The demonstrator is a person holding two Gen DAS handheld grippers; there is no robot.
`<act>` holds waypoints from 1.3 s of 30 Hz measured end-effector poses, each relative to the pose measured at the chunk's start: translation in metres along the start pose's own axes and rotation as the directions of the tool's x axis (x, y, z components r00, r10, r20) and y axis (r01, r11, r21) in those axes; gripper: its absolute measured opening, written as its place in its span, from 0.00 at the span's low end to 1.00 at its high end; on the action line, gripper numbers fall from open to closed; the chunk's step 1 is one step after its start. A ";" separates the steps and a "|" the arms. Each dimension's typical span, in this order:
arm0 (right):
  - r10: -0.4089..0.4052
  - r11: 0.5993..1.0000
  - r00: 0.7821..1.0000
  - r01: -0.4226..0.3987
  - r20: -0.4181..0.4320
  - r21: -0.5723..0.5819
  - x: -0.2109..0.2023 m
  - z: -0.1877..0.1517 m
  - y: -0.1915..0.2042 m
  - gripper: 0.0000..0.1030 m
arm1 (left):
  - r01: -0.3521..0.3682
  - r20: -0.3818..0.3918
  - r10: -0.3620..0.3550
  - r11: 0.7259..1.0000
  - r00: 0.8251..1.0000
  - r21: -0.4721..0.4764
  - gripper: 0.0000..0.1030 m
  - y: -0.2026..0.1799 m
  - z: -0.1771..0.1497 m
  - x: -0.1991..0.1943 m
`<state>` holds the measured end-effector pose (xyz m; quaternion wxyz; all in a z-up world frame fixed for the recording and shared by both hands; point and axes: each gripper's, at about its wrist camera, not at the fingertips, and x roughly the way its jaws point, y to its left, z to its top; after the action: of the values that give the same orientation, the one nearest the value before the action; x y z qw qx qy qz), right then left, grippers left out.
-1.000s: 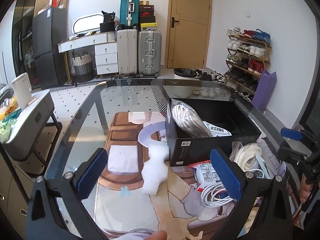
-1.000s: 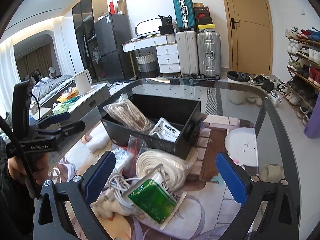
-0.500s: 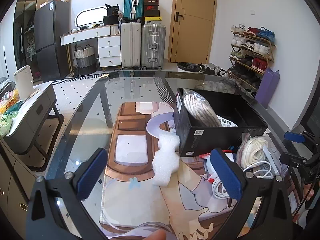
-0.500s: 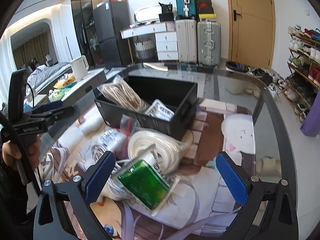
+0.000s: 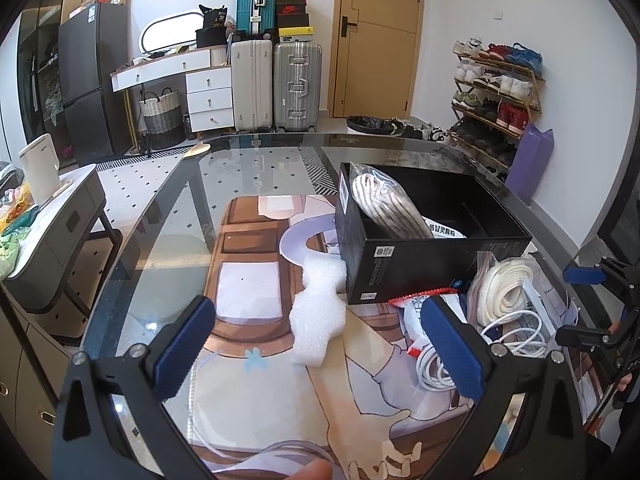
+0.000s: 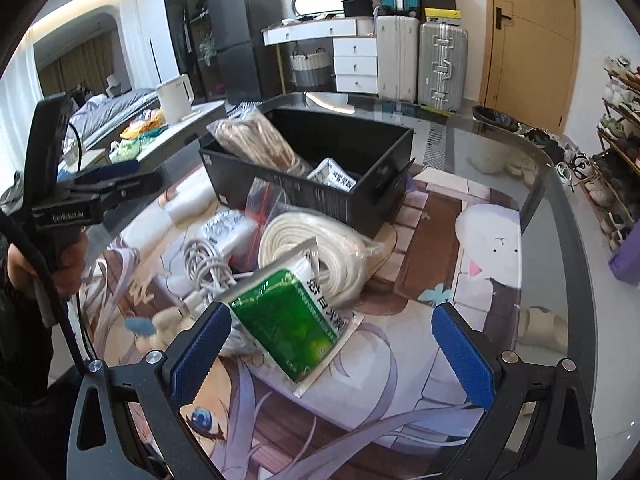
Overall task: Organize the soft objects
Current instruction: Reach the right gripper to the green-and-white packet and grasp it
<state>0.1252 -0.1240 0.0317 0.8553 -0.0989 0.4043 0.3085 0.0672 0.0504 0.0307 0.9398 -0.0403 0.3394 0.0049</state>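
A black box (image 5: pixel 432 264) (image 6: pixel 320 196) on the glass table holds a bagged brown-and-white rope (image 5: pixel 384 208) (image 6: pixel 256 140) and a white packet (image 6: pixel 332 174). In front of it lie a bagged white coil (image 6: pixel 312 252) (image 5: pixel 508 284), white cables (image 6: pixel 204 268) (image 5: pixel 432 360) and a green packet (image 6: pixel 292 320). A white foam piece (image 5: pixel 320 312) lies left of the box. My left gripper (image 5: pixel 320 356) is open and empty, just short of the foam. My right gripper (image 6: pixel 332 352) is open and empty, with the green packet between its fingers.
A printed mat (image 5: pixel 256 292) covers the middle of the glass table (image 5: pixel 176 208). Suitcases (image 5: pixel 276 84), a white dresser and a shoe rack (image 5: pixel 496 96) stand beyond the far edge. A low cabinet with a kettle (image 5: pixel 40 168) stands left of the table.
My right gripper has moved down and closer to the green packet. My left gripper has drawn back a little, so the foam and box sit farther out.
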 end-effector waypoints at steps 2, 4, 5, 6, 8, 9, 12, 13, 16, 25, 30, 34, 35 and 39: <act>0.002 1.000 1.000 -0.002 -0.008 -0.001 0.002 -0.001 0.001 0.99 | 0.001 -0.001 -0.001 1.000 1.000 0.001 1.00 0.000 0.000 0.000; 0.004 1.000 1.000 -0.004 -0.009 0.002 0.005 -0.001 0.001 0.99 | 0.000 -0.002 0.000 1.000 1.000 0.000 1.00 0.000 0.000 0.000; 0.005 1.000 1.000 -0.005 -0.011 0.005 0.006 -0.002 0.001 0.99 | 0.001 -0.004 -0.001 1.000 1.000 0.000 1.00 -0.001 -0.001 0.000; 0.007 1.000 1.000 -0.007 -0.012 0.011 0.008 -0.002 0.001 0.99 | 0.001 -0.006 -0.001 1.000 1.000 -0.001 1.00 -0.001 -0.001 0.001; 0.009 1.000 1.000 -0.009 -0.014 0.018 0.011 -0.002 0.001 0.99 | 0.001 -0.009 -0.001 1.000 1.000 -0.002 1.00 -0.001 -0.002 0.002; 0.009 1.000 1.000 -0.009 -0.014 0.021 0.012 -0.002 0.001 0.99 | 0.002 -0.010 -0.002 1.000 1.000 -0.002 1.00 -0.001 -0.002 0.002; 0.018 0.999 1.000 -0.017 -0.012 0.035 0.014 -0.002 -0.001 0.99 | 0.003 -0.010 -0.003 1.000 1.000 0.000 1.00 -0.001 -0.003 0.002; 0.019 0.999 1.000 -0.019 -0.012 0.038 0.015 -0.001 -0.001 0.99 | 0.004 -0.011 -0.004 1.000 1.000 0.002 1.00 -0.001 -0.003 0.003; 0.028 0.999 1.000 -0.028 -0.013 0.046 0.016 -0.001 -0.002 0.99 | 0.004 -0.014 -0.004 1.000 1.000 0.003 1.00 -0.002 -0.003 0.003; 0.002 0.999 1.000 -0.002 -0.005 0.053 0.012 -0.002 -0.009 0.99 | 0.008 -0.020 -0.007 1.000 1.000 0.006 1.00 -0.003 -0.003 0.005; -0.029 0.998 0.999 0.030 -0.021 0.060 0.016 -0.004 -0.014 0.99 | 0.006 -0.024 -0.006 1.000 1.000 0.008 1.00 -0.005 -0.005 0.007; -0.049 0.997 0.998 0.051 -0.037 0.055 0.020 -0.005 -0.015 0.99 | 0.008 -0.025 -0.007 1.000 1.000 0.009 1.00 -0.005 -0.005 0.007; -0.055 0.997 0.997 0.057 -0.047 0.053 0.021 -0.005 -0.016 0.99 | 0.008 -0.026 -0.008 1.000 1.000 0.009 1.00 -0.006 -0.005 0.007; -0.063 0.997 0.996 0.065 -0.060 0.042 0.020 -0.008 -0.018 0.99 | 0.009 -0.027 -0.009 1.000 1.000 0.010 1.00 -0.005 -0.006 0.008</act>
<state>0.1407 -0.1331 0.0100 0.8545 -0.1019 0.4327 0.2689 0.0699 0.0449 0.0213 0.9353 -0.0373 0.3518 -0.0016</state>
